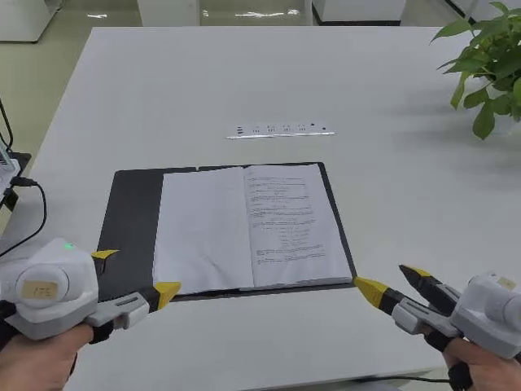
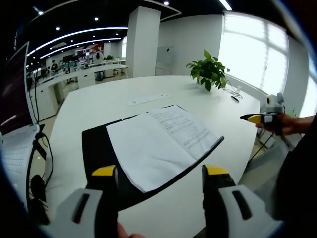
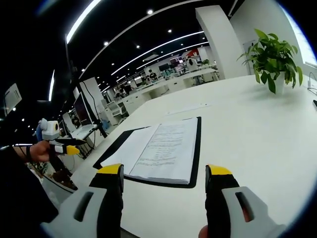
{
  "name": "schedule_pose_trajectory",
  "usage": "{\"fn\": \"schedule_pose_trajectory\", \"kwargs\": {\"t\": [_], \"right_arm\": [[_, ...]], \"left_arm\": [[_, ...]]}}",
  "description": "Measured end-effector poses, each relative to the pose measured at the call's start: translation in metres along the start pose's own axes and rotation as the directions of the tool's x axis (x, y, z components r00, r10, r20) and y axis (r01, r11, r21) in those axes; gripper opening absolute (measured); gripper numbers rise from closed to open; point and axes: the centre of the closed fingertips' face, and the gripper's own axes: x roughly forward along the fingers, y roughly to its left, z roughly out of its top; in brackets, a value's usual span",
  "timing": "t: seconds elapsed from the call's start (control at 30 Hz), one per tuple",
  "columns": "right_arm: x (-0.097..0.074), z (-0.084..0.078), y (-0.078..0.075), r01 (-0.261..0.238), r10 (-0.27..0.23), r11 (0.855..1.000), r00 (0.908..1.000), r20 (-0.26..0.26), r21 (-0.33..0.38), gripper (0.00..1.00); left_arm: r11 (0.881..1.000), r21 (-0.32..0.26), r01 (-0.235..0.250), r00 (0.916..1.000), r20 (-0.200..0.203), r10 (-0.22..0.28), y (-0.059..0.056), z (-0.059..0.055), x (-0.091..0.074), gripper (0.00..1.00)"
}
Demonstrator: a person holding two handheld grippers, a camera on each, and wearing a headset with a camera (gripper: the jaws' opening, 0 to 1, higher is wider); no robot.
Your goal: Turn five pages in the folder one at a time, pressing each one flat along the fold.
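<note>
I have the left gripper [image 1: 137, 273] low on the left, 2 jaws spread wide. Right gripper [image 1: 393, 281] low on the right, jaws also apart.

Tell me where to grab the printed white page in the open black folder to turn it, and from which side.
The printed white page lies flat, bound at the centre fold of the black folder, so only its outer edge is free. Probably pinch the top sheet's near right corner, coming from the right with the open right gripper.
</note>
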Motion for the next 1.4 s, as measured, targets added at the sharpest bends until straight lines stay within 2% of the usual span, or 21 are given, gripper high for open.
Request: {"fn": "schedule_pose_trajectory", "kwargs": {"t": [0.37,0.57,0.93,1.13,1.4], "right_arm": [[-0.002,-0.006,0.000,0.002,-0.002,1.000,0.9999,-0.011,0.015,0.66],[-0.001,-0.009,-0.001,0.000,0.001,1.000,0.9997,-0.023,0.015,0.65],[0.000,-0.011,-0.002,-0.006,0.007,1.000,0.9994,-0.033,0.017,0.65],[0.002,-0.017,0.000,-0.018,0.019,1.000,0.9985,-0.051,0.015,0.65],[0.007,-0.019,0.001,-0.034,0.035,0.999,0.9974,-0.063,0.016,0.65]], "left_arm": [[0.992,0.062,0.115,0.9933,-0.021,-0.113,-0.042,0.013,0.036,0.68],[0.981,0.082,0.173,0.9849,-0.021,-0.172,-0.062,0.023,0.058,0.67],[0.963,0.107,0.247,0.9690,-0.023,-0.246,-0.100,0.038,0.100,0.66],[0.951,0.118,0.284,0.9588,-0.036,-0.282,-0.122,0.041,0.124,0.66],[0.943,0.119,0.312,0.9499,-0.063,-0.306,-0.148,0.038,0.155,0.66]]}}
